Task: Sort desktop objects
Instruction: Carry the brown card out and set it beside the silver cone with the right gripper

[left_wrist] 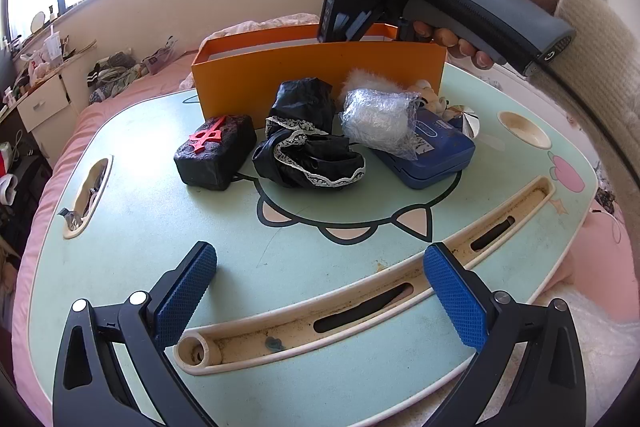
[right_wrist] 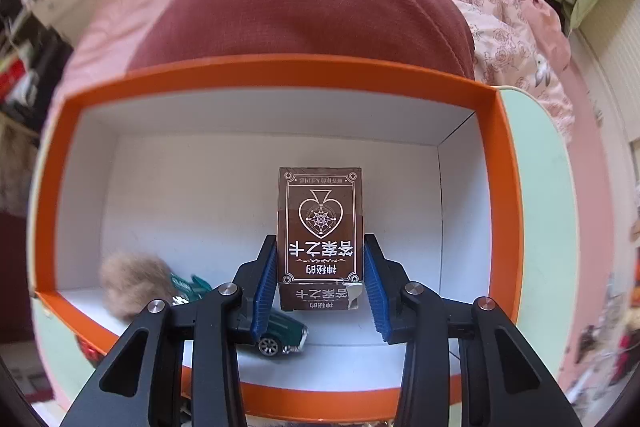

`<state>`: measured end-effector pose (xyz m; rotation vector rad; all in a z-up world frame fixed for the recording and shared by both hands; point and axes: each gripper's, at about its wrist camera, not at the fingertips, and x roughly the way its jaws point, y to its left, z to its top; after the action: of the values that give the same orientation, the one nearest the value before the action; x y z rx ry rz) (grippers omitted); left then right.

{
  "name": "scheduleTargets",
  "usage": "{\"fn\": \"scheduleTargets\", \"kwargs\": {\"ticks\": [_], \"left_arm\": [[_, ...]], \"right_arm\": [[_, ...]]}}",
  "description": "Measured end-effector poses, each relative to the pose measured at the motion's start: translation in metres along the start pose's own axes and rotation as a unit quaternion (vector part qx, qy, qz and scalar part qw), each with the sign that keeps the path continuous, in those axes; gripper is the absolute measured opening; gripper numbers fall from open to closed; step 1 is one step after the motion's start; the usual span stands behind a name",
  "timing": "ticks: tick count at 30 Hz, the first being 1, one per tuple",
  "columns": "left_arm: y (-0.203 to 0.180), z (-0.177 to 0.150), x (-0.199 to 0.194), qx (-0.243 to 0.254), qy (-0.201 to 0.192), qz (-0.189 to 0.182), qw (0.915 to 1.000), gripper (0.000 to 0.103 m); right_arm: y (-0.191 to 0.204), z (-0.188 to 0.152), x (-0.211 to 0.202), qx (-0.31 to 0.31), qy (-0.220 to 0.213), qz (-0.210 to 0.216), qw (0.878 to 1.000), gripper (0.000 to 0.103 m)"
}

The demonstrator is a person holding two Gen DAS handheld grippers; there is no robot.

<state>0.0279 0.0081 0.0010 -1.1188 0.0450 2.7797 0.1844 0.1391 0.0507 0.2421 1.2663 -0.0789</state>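
Observation:
An orange box [right_wrist: 280, 75] with a white inside stands at the back of the mint-green lap table [left_wrist: 200, 227]. My right gripper [right_wrist: 321, 241] points down into it, its blue pads against both sides of a brown card box [right_wrist: 320, 211] standing upright on the floor of the box. A green toy car [right_wrist: 280, 335] and a tan fur ball [right_wrist: 134, 283] lie in the near left corner. My left gripper [left_wrist: 320, 291] hovers open and empty over the table's front slot. A hand holds the right gripper's handle [left_wrist: 480, 11] above the orange box [left_wrist: 320, 75].
In front of the orange box lie a black block with a red emblem [left_wrist: 216, 155], black lace-trimmed fabric [left_wrist: 304, 139], a bubble-wrap bundle [left_wrist: 380, 123] on a blue case [left_wrist: 436, 155], white fluff [left_wrist: 368, 81] and a small plush [left_wrist: 432, 99]. Bedding surrounds the table.

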Motion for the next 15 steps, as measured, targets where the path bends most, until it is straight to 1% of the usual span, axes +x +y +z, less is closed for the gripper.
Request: {"fn": "scheduleTargets", "kwargs": {"ticks": [1, 4, 5, 6, 8, 10, 12, 14, 15], "left_arm": [[0.000, 0.000, 0.000, 0.000, 0.000, 0.000, 1.0000, 0.103], [0.001, 0.000, 0.000, 0.000, 0.000, 0.000, 1.0000, 0.103], [0.000, 0.000, 0.000, 0.000, 0.000, 0.000, 1.0000, 0.103], [0.000, 0.000, 0.000, 0.000, 0.000, 0.000, 1.0000, 0.103], [0.000, 0.000, 0.000, 0.000, 0.000, 0.000, 1.0000, 0.103], [0.001, 0.000, 0.000, 0.000, 0.000, 0.000, 1.0000, 0.103], [0.001, 0.000, 0.000, 0.000, 0.000, 0.000, 1.0000, 0.103], [0.001, 0.000, 0.000, 0.000, 0.000, 0.000, 1.0000, 0.103], [0.001, 0.000, 0.000, 0.000, 0.000, 0.000, 1.0000, 0.103]], "right_arm": [[-0.004, 0.000, -0.008, 0.008, -0.015, 0.018, 1.000, 0.039], [-0.008, -0.005, -0.035, 0.017, -0.040, 0.069, 0.997, 0.039], [-0.011, -0.010, -0.050, 0.014, -0.052, 0.092, 0.994, 0.039], [-0.011, -0.010, -0.060, 0.009, -0.062, 0.103, 0.993, 0.039], [-0.019, -0.025, -0.087, -0.002, -0.095, 0.128, 0.987, 0.039], [-0.025, -0.046, -0.105, -0.021, -0.126, 0.131, 0.983, 0.039], [-0.039, -0.068, -0.115, -0.030, -0.153, 0.118, 0.981, 0.039], [-0.051, -0.095, -0.118, -0.032, -0.165, 0.097, 0.981, 0.039], [-0.060, -0.105, -0.112, -0.028, -0.164, 0.073, 0.983, 0.040]]}}
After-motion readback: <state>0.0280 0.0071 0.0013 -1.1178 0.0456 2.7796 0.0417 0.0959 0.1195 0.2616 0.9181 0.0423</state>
